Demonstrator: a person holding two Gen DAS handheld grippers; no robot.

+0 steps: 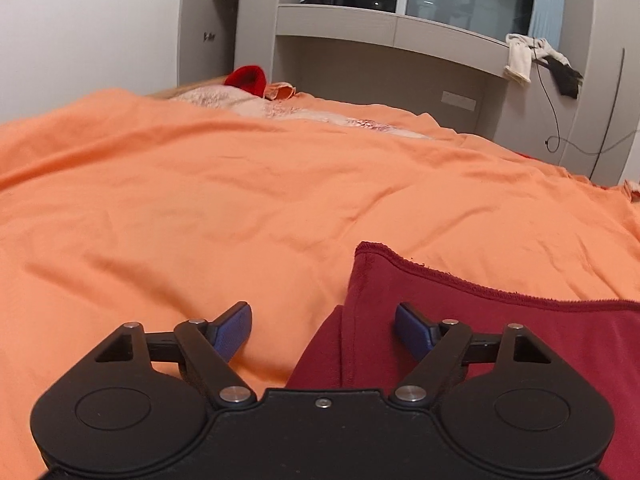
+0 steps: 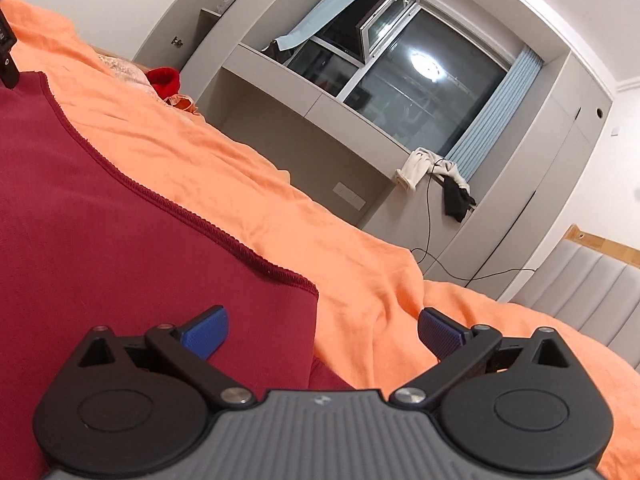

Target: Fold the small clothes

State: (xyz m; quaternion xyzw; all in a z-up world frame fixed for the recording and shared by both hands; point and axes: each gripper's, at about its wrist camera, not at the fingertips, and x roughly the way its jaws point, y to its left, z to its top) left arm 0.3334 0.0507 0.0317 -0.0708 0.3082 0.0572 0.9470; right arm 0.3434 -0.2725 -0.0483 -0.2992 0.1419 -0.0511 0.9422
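While the dark red garment (image 1: 500, 340) lies flat on the orange bedsheet (image 1: 240, 200), we hold left gripper (image 1: 323, 330) and right gripper (image 2: 323, 334) spread apart, empty, at its 9 and 3 o'clock edges.

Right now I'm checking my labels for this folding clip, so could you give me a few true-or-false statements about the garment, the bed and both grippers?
1. The dark red garment lies on an orange bedspread. True.
2. The left gripper is clamped on the garment. False: its jaws are spread, straddling the garment's left edge.
3. The right gripper is open at the garment's right corner. True.
4. The garment is blue. False: dark red.
5. A bright red item sits at the bed's far side. True.
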